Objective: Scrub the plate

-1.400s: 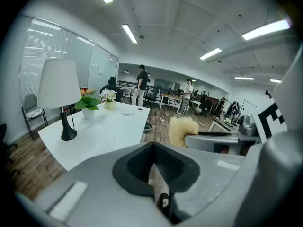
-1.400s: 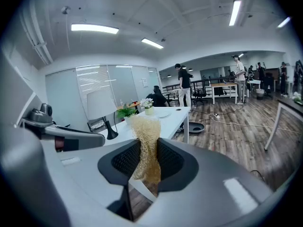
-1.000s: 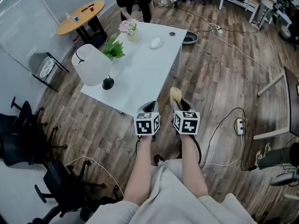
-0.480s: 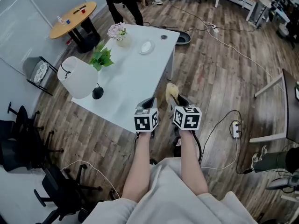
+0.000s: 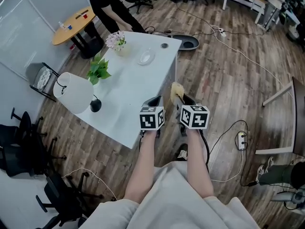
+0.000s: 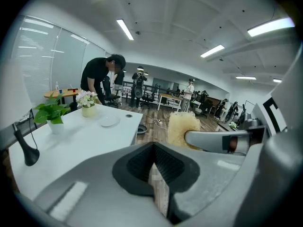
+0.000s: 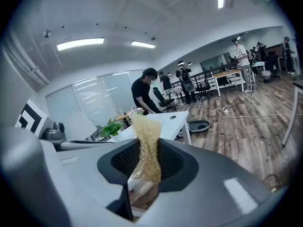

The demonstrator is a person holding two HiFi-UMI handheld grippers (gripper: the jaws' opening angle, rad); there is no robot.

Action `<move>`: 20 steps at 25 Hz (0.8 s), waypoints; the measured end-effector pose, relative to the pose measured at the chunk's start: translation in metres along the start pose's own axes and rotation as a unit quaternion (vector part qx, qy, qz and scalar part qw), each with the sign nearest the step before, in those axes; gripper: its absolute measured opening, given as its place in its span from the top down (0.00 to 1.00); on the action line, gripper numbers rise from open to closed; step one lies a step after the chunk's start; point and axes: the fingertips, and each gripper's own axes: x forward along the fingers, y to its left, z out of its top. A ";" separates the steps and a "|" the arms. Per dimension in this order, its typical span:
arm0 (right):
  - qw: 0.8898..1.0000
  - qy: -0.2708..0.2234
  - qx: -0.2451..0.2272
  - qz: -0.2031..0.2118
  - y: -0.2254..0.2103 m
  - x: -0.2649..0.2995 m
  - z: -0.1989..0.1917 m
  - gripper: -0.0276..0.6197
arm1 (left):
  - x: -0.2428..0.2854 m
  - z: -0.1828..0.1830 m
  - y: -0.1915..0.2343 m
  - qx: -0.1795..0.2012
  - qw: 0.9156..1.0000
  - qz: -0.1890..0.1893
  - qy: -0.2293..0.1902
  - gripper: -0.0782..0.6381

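A small white plate (image 5: 146,57) lies near the far end of the white table (image 5: 133,99); in the left gripper view the plate (image 6: 109,121) shows beyond the jaws. My left gripper (image 5: 153,103) hangs over the table's near corner, shut with nothing in it (image 6: 154,171). Just off the table's right edge, my right gripper (image 5: 178,98) is shut on a yellow fibrous scrubber (image 5: 177,90), which stands up between its jaws (image 7: 144,145). Both grippers are well short of the plate.
On the table stand a flower vase (image 5: 116,42), a green plant (image 5: 98,68), a white lamp (image 5: 74,92) and a small dark disc (image 5: 164,45). A person in black (image 5: 107,4) bends over the far end. Cables (image 5: 224,137) and office chairs (image 5: 24,142) lie around.
The view has drawn nearer to the table, with both grippers held level and still shut. The person in black has shifted left along the table's far end.
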 end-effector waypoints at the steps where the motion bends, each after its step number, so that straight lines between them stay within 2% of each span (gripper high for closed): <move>1: 1.000 -0.001 0.001 0.001 -0.008 0.002 0.005 0.75 | 0.007 0.002 -0.005 0.001 1.000 0.000 0.001 0.89; 8: 0.999 0.019 -0.023 0.023 -0.049 0.015 0.021 0.75 | 0.049 0.019 -0.024 -0.014 1.000 0.013 -0.008 0.89; 13: 0.999 0.021 -0.015 0.034 -0.074 0.018 0.032 0.75 | 0.063 0.020 -0.036 -0.013 1.000 0.022 -0.008 0.89; 20: 0.999 0.028 -0.005 0.046 -0.081 0.031 0.028 0.75 | 0.065 0.017 -0.012 -0.030 0.998 0.046 -0.010 0.89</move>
